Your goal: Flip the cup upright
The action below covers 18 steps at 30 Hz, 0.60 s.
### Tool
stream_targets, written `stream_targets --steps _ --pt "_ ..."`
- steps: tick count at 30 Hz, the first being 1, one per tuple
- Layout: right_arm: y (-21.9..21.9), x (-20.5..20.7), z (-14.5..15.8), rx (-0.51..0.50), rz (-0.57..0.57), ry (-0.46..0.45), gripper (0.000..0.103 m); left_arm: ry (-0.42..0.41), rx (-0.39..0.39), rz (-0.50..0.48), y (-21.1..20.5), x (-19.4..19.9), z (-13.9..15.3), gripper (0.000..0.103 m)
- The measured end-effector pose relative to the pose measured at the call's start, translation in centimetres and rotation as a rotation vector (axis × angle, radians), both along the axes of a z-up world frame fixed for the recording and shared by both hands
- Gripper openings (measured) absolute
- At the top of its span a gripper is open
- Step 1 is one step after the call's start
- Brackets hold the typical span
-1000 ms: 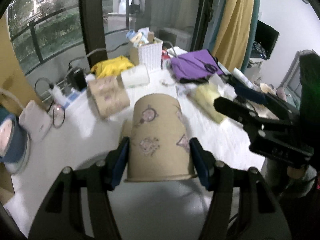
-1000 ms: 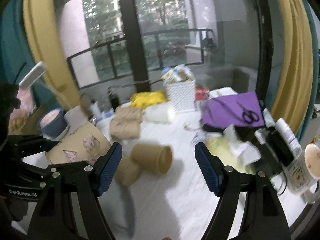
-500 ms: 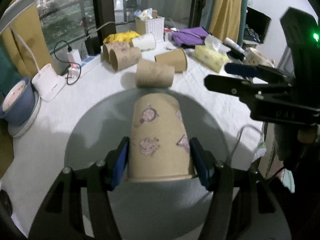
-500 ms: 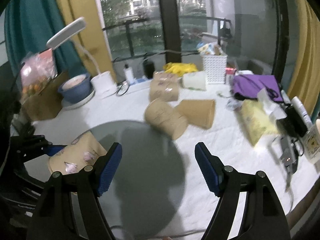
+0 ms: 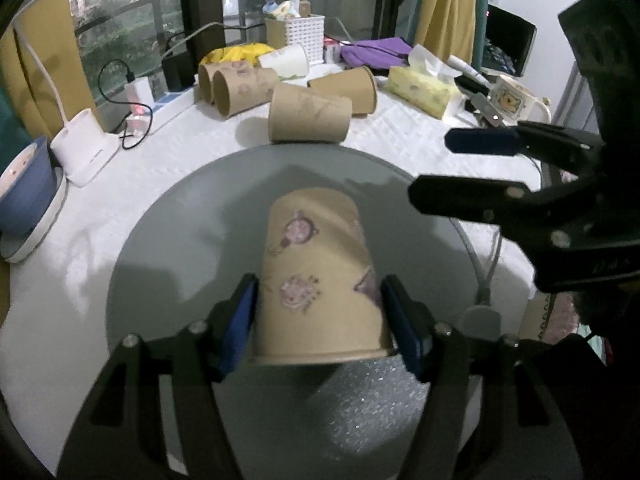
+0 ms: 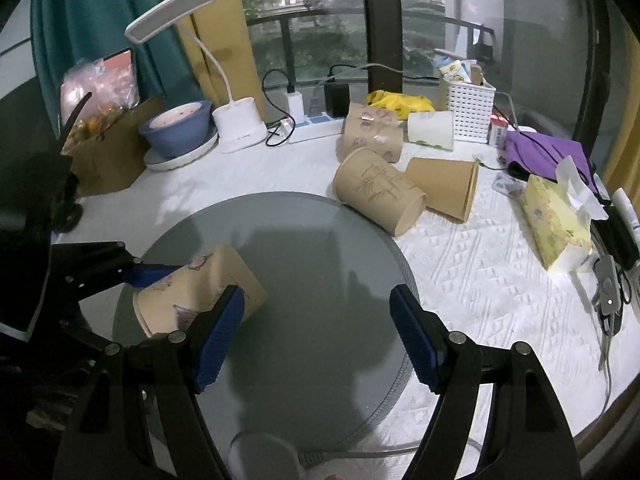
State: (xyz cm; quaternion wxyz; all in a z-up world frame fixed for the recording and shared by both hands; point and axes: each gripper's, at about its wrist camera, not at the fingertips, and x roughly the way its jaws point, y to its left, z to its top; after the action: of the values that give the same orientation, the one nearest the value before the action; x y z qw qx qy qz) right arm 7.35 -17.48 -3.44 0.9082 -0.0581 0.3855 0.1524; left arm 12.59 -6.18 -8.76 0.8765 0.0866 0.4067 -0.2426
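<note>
1. Cup position is what has changed: a second ago the left gripper (image 5: pixel 320 316) held the printed paper cup (image 5: pixel 316 276) out over the cluttered white tablecloth (image 5: pixel 420 136); now it holds the cup above the round grey glass plate (image 5: pixel 192 216).

2. The blue pads (image 5: pixel 240 320) of the left tongs are clamped on the cup's lower wall near its rim, one on each side. In the left wrist view the closed base points away from the camera and the rim sits nearest it.

3. From the right wrist view the same cup (image 6: pixel 192 292) lies tilted, rim towards the left tongs and base out over the glass, not yet upright. Whether it touches the plate I cannot tell.

4. The right gripper (image 6: pixel 316 332) has swung from facing the window to looking down on the plate. Its jaws stand wide apart with nothing between them.

5. My reading: the carry to the plate looks finished, and what remains is to rotate the wrist so the base goes down, then set the cup on the glass.

6. Other paper cups (image 6: pixel 380 196) lie on their sides on the cloth just beyond the plate's far edge, and the nearest seems to touch the rim. The tissue pack (image 6: pixel 556 220) lies well apart.
</note>
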Motion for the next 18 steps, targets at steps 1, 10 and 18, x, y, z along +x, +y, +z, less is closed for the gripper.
stream_targets --steps 1,10,18 --pt "-0.1 0.0 -0.1 0.003 0.004 0.003 0.078 0.001 -0.004 -0.004 0.0 0.0 -0.1 0.065" --pt "0.6 0.2 -1.0 -0.057 0.097 0.039 0.078 0.017 -0.059 0.004 1.0 -0.8 0.3 0.081" --pt "4.0 0.6 -0.4 -0.246 0.413 0.035 0.078 0.027 -0.197 0.106 4.7 -2.8 0.9 0.087"
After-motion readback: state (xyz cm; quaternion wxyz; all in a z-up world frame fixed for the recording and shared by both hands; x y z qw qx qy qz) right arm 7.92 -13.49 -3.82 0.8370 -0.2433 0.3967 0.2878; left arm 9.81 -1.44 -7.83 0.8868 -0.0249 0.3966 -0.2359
